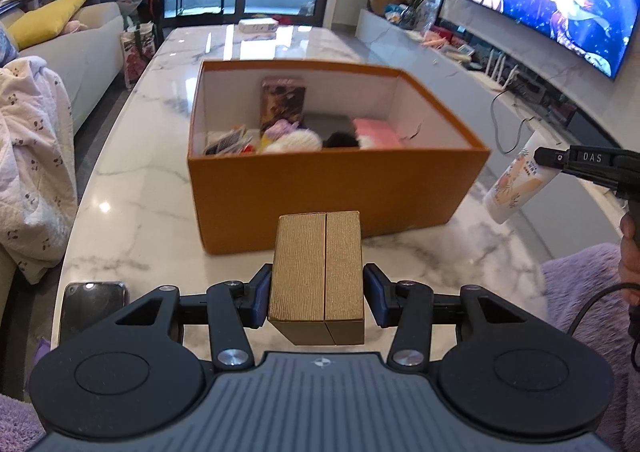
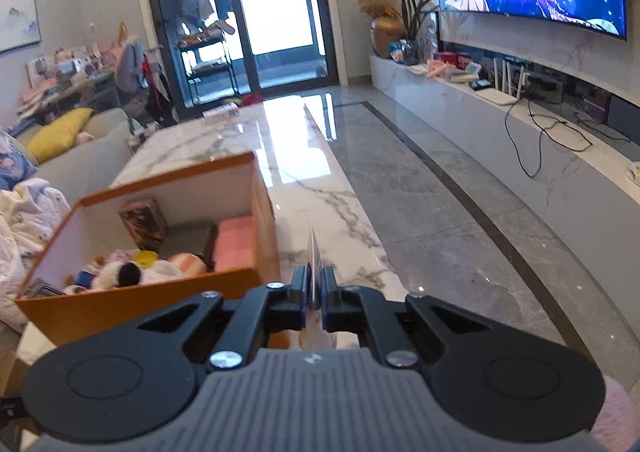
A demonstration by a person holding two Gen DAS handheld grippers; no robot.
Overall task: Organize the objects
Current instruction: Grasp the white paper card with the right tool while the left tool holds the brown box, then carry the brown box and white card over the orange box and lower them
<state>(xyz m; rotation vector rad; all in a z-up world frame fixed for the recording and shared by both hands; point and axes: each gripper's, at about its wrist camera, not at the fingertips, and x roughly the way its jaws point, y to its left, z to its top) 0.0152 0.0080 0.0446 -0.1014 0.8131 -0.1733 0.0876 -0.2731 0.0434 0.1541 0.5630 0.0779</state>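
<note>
My left gripper [image 1: 317, 288] is shut on a ribbed gold box [image 1: 318, 272] and holds it upright just above the marble table [image 1: 132, 180], in front of the orange storage box [image 1: 320, 196]. The open storage box holds several small things: a patterned carton, plush toys and a pink item. My right gripper [image 2: 315, 284] is shut on the flat crimped end of a white tube [image 1: 516, 180], which hangs tilted in the air to the right of the storage box [image 2: 262, 220]. In the right wrist view the tube [image 2: 314, 252] shows only edge-on between the pads.
A dark phone [image 1: 94, 304] lies on the table's near left corner. A small white box [image 1: 258, 26] sits at the far end. A sofa with a patterned blanket [image 1: 36, 156] runs along the left, and a TV console [image 2: 500, 132] along the right.
</note>
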